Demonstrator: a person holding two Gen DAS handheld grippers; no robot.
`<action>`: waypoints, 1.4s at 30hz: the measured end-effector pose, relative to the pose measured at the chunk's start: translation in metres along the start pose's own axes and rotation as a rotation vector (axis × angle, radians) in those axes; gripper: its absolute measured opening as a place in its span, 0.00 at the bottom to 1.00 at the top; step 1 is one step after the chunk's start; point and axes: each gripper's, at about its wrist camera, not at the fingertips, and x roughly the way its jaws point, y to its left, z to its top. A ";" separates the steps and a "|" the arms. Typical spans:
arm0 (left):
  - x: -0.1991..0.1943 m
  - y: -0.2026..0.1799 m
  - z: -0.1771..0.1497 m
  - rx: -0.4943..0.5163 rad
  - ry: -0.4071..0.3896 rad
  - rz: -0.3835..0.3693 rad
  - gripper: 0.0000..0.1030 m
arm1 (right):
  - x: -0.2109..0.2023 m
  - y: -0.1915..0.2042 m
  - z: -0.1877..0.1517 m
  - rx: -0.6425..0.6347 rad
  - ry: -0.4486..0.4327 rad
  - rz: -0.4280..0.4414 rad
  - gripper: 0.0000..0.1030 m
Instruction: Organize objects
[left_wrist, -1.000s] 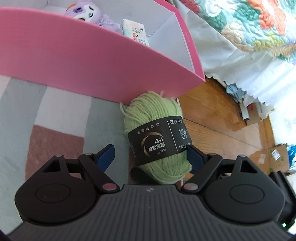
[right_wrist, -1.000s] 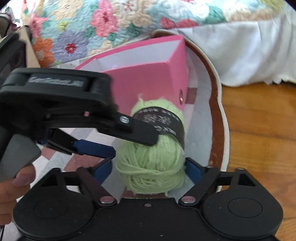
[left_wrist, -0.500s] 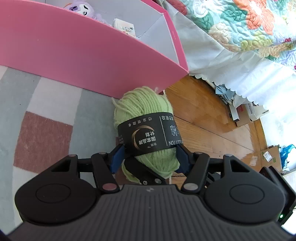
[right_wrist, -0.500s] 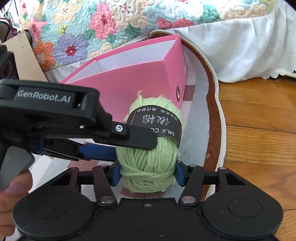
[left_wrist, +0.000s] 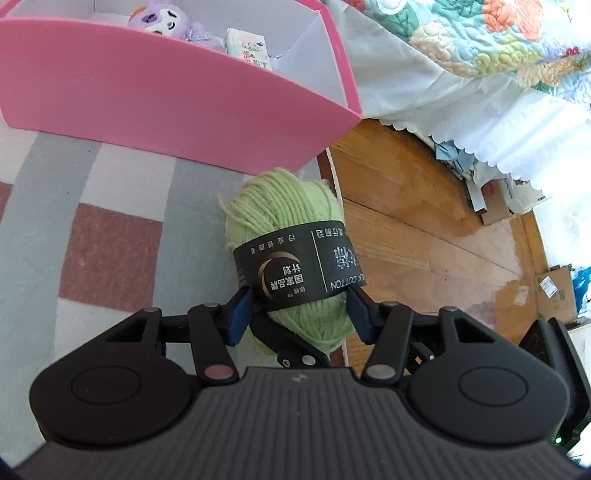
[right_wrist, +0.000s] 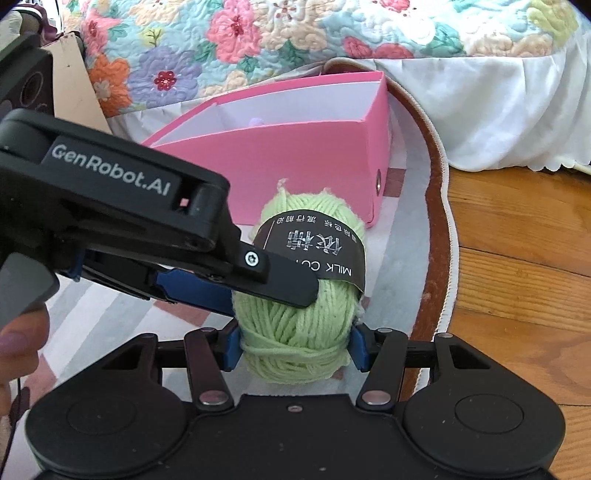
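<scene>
A skein of light green yarn (left_wrist: 291, 254), wrapped in a black paper band (left_wrist: 295, 266) with white and gold print, sits between both grippers just in front of the near right corner of a pink box (left_wrist: 177, 99). The left gripper (left_wrist: 297, 312) has its blue pads on either side of the skein's lower half, at the band's lower edge; its jaws are closing, and the pads press into the wool. The right gripper (right_wrist: 293, 345) clamps the skein's near end, its blue pads squeezing the strands from left and right. In the right wrist view the left gripper reaches in from the left, its black finger lying across the band and a blue pad against the skein's left side, with fingertips (right_wrist: 18, 339) of a hand at the left edge. Below the skein lies a rug (left_wrist: 110, 243) of grey, white and reddish squares with a brown and white border, beside a wooden floor (left_wrist: 424, 229) on the right. The open pink box holds a purple plush toy (left_wrist: 162, 24) and a small printed carton (left_wrist: 245, 48). Beyond it hangs a floral quilt (right_wrist: 258, 40) over a white bed skirt (right_wrist: 498, 118), with cardboard clutter under the bed.
</scene>
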 end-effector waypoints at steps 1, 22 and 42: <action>-0.003 -0.001 -0.001 0.003 0.001 0.004 0.53 | -0.002 0.001 0.001 -0.002 0.000 0.004 0.58; -0.097 -0.032 -0.022 0.071 0.030 0.101 0.53 | -0.056 0.055 0.018 -0.119 0.029 0.111 0.58; -0.170 -0.012 -0.025 0.014 -0.141 0.086 0.53 | -0.074 0.122 0.057 -0.384 0.013 0.147 0.58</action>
